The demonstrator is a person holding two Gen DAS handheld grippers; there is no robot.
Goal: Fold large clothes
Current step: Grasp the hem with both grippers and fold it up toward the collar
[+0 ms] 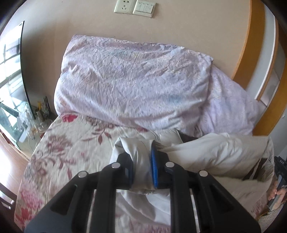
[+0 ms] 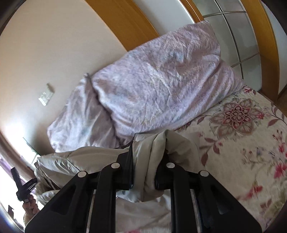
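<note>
With both grippers clamped on it, the pale garment sits at the near end of the bed, bunched and lifted off the floral bedspread.

Left gripper: fingers pinching a thick wad of the garment's grey-white fabric. Blue pad of the right-hand finger is pressed flat against the cloth; the other finger is dark and mostly shadowed. Fabric fills the whole gap between the fingers, pokes out past the tips on the far side and spills down under the gripper body on the near side. Rest of the garment runs off to the right in a puffy ridge, with a dark lining strip showing at the far edge.

Right gripper: same story, fingers closed on a rolled fold of the garment. Cloth bulges over the fingertips and hangs below. Remaining bulk trails left, toward the other gripper visible at the left edge with a hand on it.

Behind the garment, far side: crumpled lilac duvet piled against the wall, touching or just overlapping the garment's far edge, can't tell which. Wall socket and switch plate above it. Wood-framed door at the far right in the right wrist view. Frames slightly motion-blurred.
</note>
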